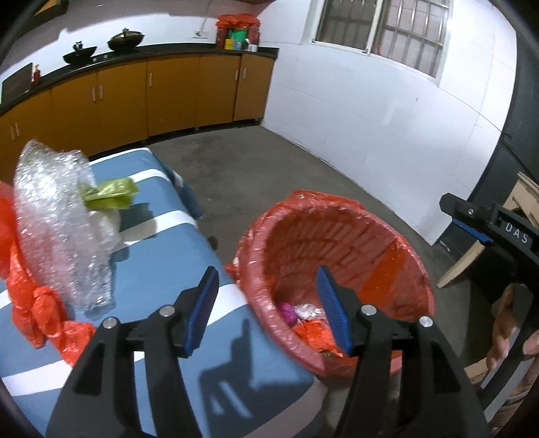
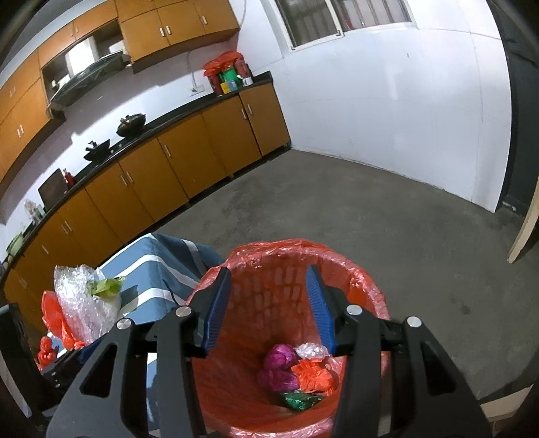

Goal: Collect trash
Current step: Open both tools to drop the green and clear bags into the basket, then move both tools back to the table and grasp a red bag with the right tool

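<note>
A red bin lined with a red plastic bag (image 1: 397, 242) (image 2: 357, 269) stands on the floor beside the blue-striped table (image 1: 161, 256) (image 2: 148, 269). Inside lie a purple wad (image 2: 278, 365), an orange wad (image 2: 311, 374), a green wrapper (image 2: 299, 401) and clear plastic (image 2: 311, 350). On the table lie bubble wrap (image 1: 57, 219) (image 2: 81, 303), a green wrapper (image 1: 111, 193) (image 2: 106, 286) and red plastic bags (image 1: 33, 303) (image 2: 52, 313). My left gripper (image 1: 266, 289) is open and empty, over the table edge and bin rim. My right gripper (image 2: 267, 289) is open and empty above the bin.
Orange cabinets with a black countertop (image 1: 134, 87) (image 2: 168, 155) run along the back wall, with woks (image 1: 124, 38) and a red bag of boxes (image 1: 237, 30) on top. Grey concrete floor (image 2: 370, 209) lies beyond the bin. A white wall (image 1: 370, 111) stands to the right.
</note>
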The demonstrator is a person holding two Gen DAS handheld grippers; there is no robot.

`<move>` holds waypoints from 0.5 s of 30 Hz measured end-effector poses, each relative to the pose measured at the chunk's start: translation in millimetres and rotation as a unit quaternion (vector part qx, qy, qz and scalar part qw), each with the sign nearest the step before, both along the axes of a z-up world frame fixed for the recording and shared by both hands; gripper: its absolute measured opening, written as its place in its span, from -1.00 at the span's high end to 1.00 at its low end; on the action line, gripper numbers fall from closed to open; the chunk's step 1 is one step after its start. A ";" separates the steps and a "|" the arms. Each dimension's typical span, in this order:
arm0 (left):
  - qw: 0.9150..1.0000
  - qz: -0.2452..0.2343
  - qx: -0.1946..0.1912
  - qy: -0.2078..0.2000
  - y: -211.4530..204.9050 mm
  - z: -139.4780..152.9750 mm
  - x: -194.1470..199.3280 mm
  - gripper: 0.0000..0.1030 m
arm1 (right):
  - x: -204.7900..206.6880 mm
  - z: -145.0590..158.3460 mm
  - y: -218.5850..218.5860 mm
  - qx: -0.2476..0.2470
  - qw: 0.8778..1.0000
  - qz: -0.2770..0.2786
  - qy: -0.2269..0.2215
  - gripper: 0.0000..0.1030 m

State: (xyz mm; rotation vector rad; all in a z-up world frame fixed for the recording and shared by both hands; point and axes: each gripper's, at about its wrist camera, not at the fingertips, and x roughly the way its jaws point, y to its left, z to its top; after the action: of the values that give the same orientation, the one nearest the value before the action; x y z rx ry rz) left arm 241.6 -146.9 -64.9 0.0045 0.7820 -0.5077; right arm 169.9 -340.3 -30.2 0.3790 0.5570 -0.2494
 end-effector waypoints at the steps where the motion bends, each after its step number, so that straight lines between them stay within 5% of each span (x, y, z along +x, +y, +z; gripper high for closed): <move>1: 1.000 0.004 0.000 -0.001 2.6 1.1 -1.2 -0.18 | 0.5 1.3 3.7 -0.005 1.000 0.003 0.000 0.08; 15: 0.993 0.105 0.024 -0.054 90.9 11.6 -26.6 -0.44 | 12.9 11.6 66.5 -0.068 0.995 0.074 -0.009 0.08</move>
State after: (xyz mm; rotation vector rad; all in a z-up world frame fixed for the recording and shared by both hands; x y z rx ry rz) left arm 215.1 -56.1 -53.3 -0.0055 0.6793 -0.2866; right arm 182.8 -273.8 -18.5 0.2074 0.5454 -0.1399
